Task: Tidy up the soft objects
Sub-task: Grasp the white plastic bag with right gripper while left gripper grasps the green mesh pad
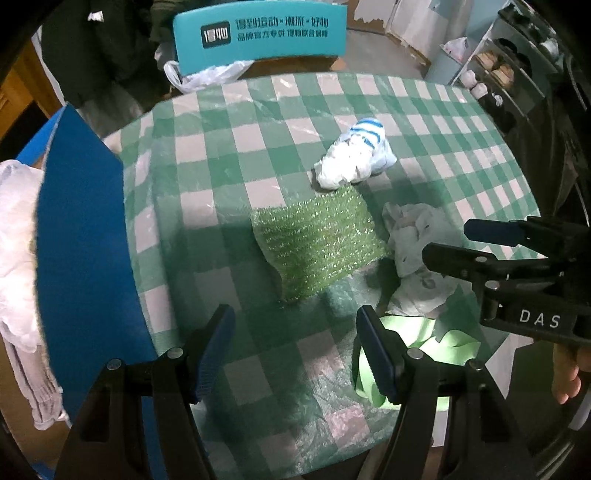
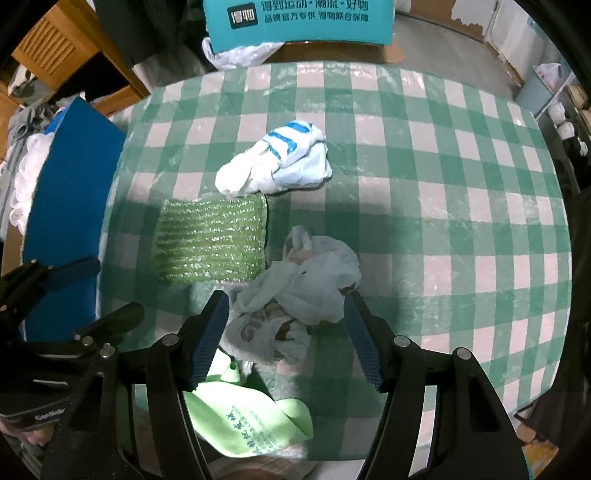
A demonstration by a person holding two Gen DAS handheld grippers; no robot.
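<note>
Several soft things lie on a green-and-white checked table (image 1: 229,147) (image 2: 443,184). A green bubble-wrap sheet (image 1: 317,240) (image 2: 214,240) sits mid-table. Behind it lies a white bag with blue stripes (image 1: 358,155) (image 2: 280,162). A crumpled white plastic bag (image 1: 413,254) (image 2: 299,291) lies beside the bubble wrap. A light green bag (image 1: 424,354) (image 2: 251,413) lies at the near edge. My left gripper (image 1: 295,354) hovers open over bare cloth, its right finger over the light green bag. My right gripper (image 2: 284,336) (image 1: 461,240) stands open above the crumpled white bag, nothing pressed between its pads.
A blue panel (image 1: 81,240) (image 2: 62,206) stands along the table's left edge with pale cloth (image 1: 18,258) beyond it. A teal printed box (image 1: 258,33) (image 2: 299,22) and a white plastic bag (image 1: 207,74) sit past the far edge. Shelves (image 1: 509,66) stand at right.
</note>
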